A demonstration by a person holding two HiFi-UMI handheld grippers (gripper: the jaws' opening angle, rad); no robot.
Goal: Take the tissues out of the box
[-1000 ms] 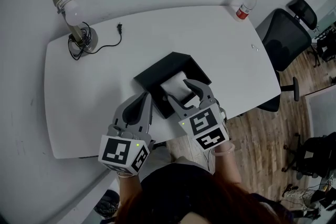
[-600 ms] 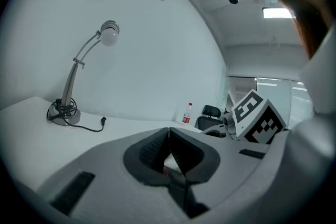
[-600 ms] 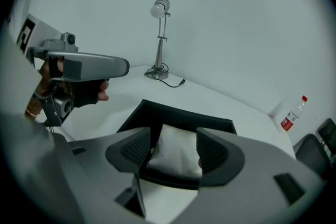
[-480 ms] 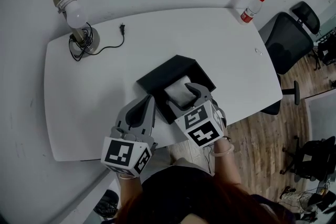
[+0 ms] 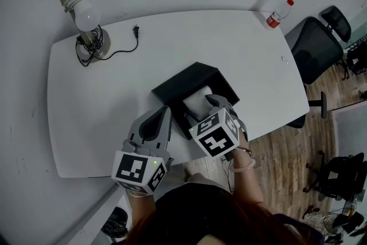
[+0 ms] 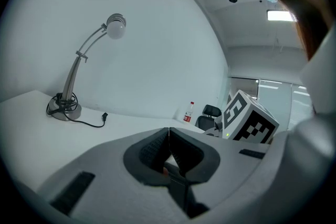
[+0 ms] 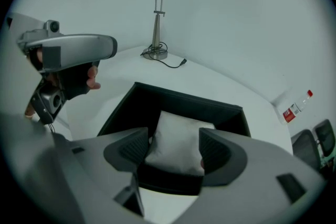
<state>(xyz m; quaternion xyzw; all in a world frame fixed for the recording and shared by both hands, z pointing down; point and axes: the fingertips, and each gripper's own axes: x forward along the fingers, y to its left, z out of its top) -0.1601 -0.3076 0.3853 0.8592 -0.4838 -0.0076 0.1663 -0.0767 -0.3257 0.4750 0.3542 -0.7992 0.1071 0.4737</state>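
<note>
A black open-topped box (image 5: 172, 84) sits near the front edge of the white table (image 5: 103, 94), with a white tissue pack (image 5: 198, 100) lying inside it. My right gripper (image 5: 202, 111) tilts steeply down into the box, and its jaws have just been opening. In the right gripper view the tissue pack (image 7: 181, 139) lies between the wide-apart pads of the right gripper (image 7: 174, 147), inside the box (image 7: 157, 99); they do not visibly squeeze it. My left gripper (image 5: 159, 119) is shut and empty, level beside the box's near left corner. Its jaws meet in the left gripper view (image 6: 169, 136).
A desk lamp (image 5: 80, 8) with a coiled cable and loose plug (image 5: 136, 28) stands at the far left. A plastic bottle (image 5: 278, 13) is at the far right corner. A black office chair (image 5: 315, 46) stands past the table's right edge.
My right gripper has tipped further downward and sunk toward the tissue pack in the box, its jaws spreading. The left gripper has stayed in place.
</note>
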